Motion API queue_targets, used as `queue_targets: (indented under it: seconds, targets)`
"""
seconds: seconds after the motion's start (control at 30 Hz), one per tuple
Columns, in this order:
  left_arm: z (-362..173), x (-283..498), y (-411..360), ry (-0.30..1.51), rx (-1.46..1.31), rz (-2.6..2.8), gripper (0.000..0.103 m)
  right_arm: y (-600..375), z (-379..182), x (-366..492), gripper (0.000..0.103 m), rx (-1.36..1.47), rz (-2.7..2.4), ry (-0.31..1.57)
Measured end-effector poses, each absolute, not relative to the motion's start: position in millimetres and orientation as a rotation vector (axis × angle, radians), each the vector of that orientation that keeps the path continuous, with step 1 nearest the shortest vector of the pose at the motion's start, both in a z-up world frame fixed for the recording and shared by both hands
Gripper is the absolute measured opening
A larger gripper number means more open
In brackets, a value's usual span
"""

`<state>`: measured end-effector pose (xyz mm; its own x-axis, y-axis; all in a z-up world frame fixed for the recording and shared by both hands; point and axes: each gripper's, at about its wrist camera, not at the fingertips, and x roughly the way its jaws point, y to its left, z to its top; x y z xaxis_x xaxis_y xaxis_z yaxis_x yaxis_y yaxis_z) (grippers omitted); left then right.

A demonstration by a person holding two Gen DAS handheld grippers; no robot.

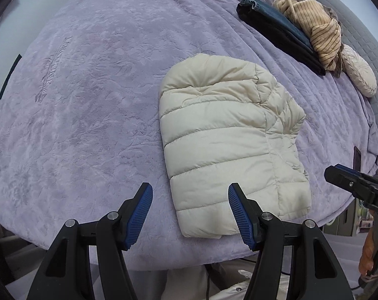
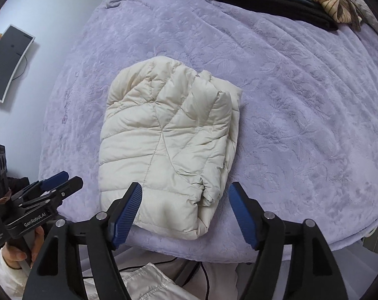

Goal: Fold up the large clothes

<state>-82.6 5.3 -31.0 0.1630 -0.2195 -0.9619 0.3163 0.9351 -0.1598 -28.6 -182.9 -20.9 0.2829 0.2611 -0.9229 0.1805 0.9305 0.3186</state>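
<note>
Folded cream quilted puffer jacket [image 1: 228,137], lying near the front edge of the lilac embossed bedspread [image 1: 89,100].
Left gripper [image 1: 190,215] and right gripper [image 2: 185,212]: jaws wide apart, empty, above the jacket; apparently let go, fold complete.

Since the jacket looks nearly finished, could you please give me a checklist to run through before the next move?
1. Cream puffer jacket folded into a compact bundle: ok.
2. Left gripper open, holding nothing: ok.
3. Right gripper open, clear of the jacket: ok.
4. Jacket wholly on the purple blanket: ok.
5. Layers at the jacket's right edge aligned: not ok, uneven.
6. Clothes pile apart from the jacket: ok.
</note>
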Motion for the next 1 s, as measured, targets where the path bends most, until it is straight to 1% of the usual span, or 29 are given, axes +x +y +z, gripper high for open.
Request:
queue_targets:
  seconds: [0.03,0.07,0.1,0.13,0.17,0.23,0.37,0.57,0.6,0.63,0.77,1.0]
  targets:
    - [-26.0,-83.7,5.7,1.347,0.079,-0.372,0.064,-181.7,-17.3,-29.1,0.080,0.395,0.052,1.288]
    - [-20.8,-85.2,5.7,1.337,0.074,-0.363,0.068,-181.1,-14.6,-28.7,0.080,0.395,0.051,1.285]
    - [-16.2,-86.5,6.4,1.328,0.069,-0.355,0.088,-180.3,-12.3,-28.8,0.081,0.393,0.048,1.283]
    - [-10.7,-88.2,7.8,1.310,0.059,-0.345,0.096,-178.7,-9.9,-29.1,0.083,0.387,0.046,1.282]
    - [-4.5,-90.2,9.3,1.284,0.052,-0.334,0.102,-177.4,-7.1,-29.6,0.085,0.381,0.045,1.279]
    - [4.9,-93.8,9.8,1.257,0.048,-0.321,0.102,-174.3,-1.1,-31.5,0.085,0.363,0.041,1.269]
    - [14.6,-99.4,13.0,1.262,0.007,-0.315,0.102,-170.1,12.1,-36.4,0.086,0.353,0.031,1.236]
    - [26.9,-111.1,12.2,1.241,0.051,-0.290,0.102,-166.8,25.6,-43.3,0.088,0.363,0.011,1.193]
    - [29.0,-112.6,12.0,1.236,0.065,-0.282,0.102,-166.6,27.3,-44.4,0.090,0.363,0.007,1.189]
    - [31.6,-114.4,12.1,1.222,0.080,-0.269,0.102,-165.8,28.8,-45.6,0.103,0.361,0.004,1.186]
    - [41.2,-120.9,13.3,1.175,0.112,-0.232,0.102,-160.9,36.3,-51.4,0.103,0.340,0.008,1.164]
    - [52.1,-128.5,18.8,1.161,0.086,-0.221,0.102,-154.0,49.9,-60.2,0.103,0.269,-0.043,1.163]
